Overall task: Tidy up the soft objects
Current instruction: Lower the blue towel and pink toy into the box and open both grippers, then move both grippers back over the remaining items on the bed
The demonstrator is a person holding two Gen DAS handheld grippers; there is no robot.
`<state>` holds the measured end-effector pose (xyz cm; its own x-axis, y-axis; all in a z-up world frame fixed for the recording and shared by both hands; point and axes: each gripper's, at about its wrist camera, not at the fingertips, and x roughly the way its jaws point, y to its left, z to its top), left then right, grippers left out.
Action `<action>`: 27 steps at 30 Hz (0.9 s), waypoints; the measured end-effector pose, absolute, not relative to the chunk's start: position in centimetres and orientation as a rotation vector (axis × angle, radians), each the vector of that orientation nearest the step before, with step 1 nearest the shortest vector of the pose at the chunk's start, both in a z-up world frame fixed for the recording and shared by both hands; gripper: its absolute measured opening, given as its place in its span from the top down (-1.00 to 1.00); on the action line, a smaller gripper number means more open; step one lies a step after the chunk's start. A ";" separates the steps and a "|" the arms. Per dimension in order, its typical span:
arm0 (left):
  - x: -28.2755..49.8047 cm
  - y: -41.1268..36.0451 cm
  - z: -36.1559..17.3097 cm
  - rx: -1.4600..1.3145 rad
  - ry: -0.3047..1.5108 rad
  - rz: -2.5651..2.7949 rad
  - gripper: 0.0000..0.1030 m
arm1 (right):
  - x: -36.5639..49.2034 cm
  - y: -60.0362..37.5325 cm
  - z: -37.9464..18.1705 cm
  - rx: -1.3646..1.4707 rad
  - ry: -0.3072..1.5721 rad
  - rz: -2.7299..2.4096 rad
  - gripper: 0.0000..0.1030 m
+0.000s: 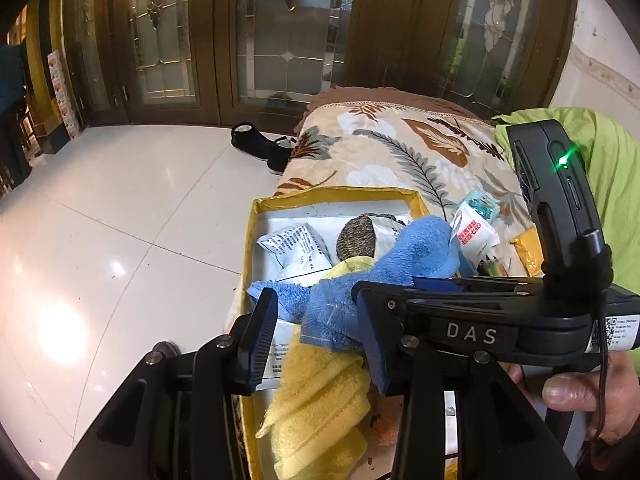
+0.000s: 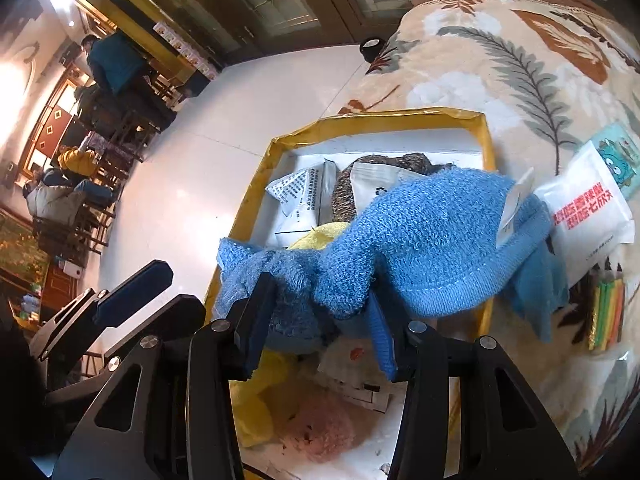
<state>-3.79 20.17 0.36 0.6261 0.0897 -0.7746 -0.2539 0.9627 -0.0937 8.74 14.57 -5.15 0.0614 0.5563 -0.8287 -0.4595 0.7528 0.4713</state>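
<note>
The blue towel (image 2: 420, 240) lies draped across the yellow-rimmed box (image 2: 478, 120), one end trailing over the box's right wall onto the leaf-patterned blanket (image 2: 520, 60), the other bunched at the near left corner. The right gripper (image 2: 320, 320) has its fingers apart with the towel's bunched end sitting between them; the cloth touches both pads, but I cannot tell if they press on it. In the left wrist view the left gripper (image 1: 316, 336) stands with its fingers spread over the box; a fold of the blue towel hangs beside its right finger, and the left pad is clear of the cloth. The right gripper's black body crosses just behind, held by a hand (image 1: 576, 396).

Under the towel lies a yellow towel (image 1: 320, 408), folded in the near part of the box. Farther back sit a white printed packet (image 1: 296, 248) and a speckled brown knitted piece (image 1: 356, 236). On the blanket beside the box rests a white packet with red lettering (image 2: 584, 216), and nearer, a pack of coloured pencils (image 2: 606, 308).
</note>
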 end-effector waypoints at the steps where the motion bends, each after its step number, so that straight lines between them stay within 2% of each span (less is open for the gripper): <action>1: -3.8 20.1 0.4 -0.197 0.874 0.201 0.20 | 8.7 14.7 -5.1 0.093 1.299 0.774 0.13; 8: -3.8 19.8 0.6 -0.197 0.872 0.189 0.20 | 9.2 12.2 -2.4 0.172 1.245 0.779 0.13; 17: -2.7 17.8 0.7 -0.248 0.889 0.080 0.14 | 10.5 1.4 1.9 0.325 1.129 0.652 0.13; 20: -0.8 16.3 -0.3 -0.281 0.930 -0.011 -0.08 | 10.7 -2.0 1.6 0.371 1.137 0.586 0.13; 27: 4.5 14.1 -3.6 -0.237 1.044 -0.021 -0.08 | 9.8 -5.7 0.0 0.448 1.182 0.517 0.13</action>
